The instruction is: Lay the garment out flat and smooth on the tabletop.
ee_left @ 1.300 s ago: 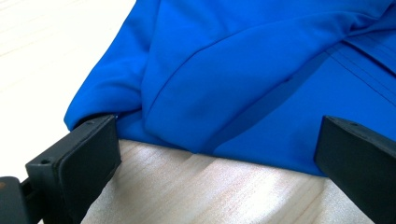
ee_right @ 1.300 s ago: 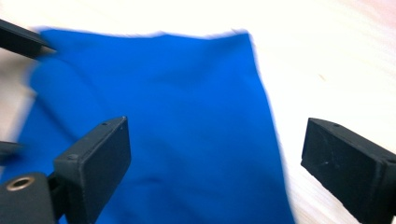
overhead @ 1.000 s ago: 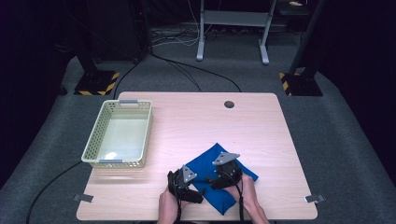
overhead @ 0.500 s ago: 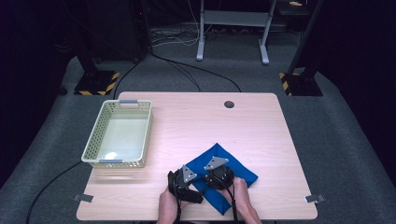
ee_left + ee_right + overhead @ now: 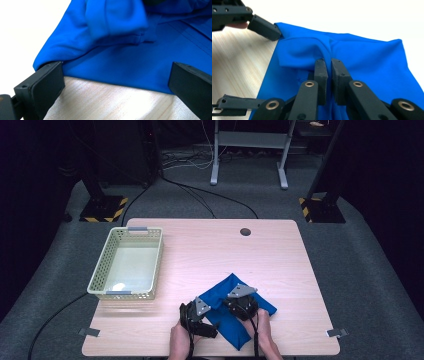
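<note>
A blue cloth lies crumpled on the wooden table, near its front edge. My right gripper sits on top of it. In the right gripper view the jaws have just been closing and now pinch a raised fold of the cloth between the pads. My left gripper rests at the cloth's left edge. The left gripper view shows it wide open, low over the wood, with the cloth's hem just ahead of the fingertips and not pinched.
A pale yellow mesh basket stands at the table's left. A round cable hole sits near the far edge. Tape marks flag the front corners. Dark floor, cables and stand legs surround the table.
The right gripper looks narrower over the cloth than a second ago and has shifted only slightly. The left gripper has stayed where it was.
</note>
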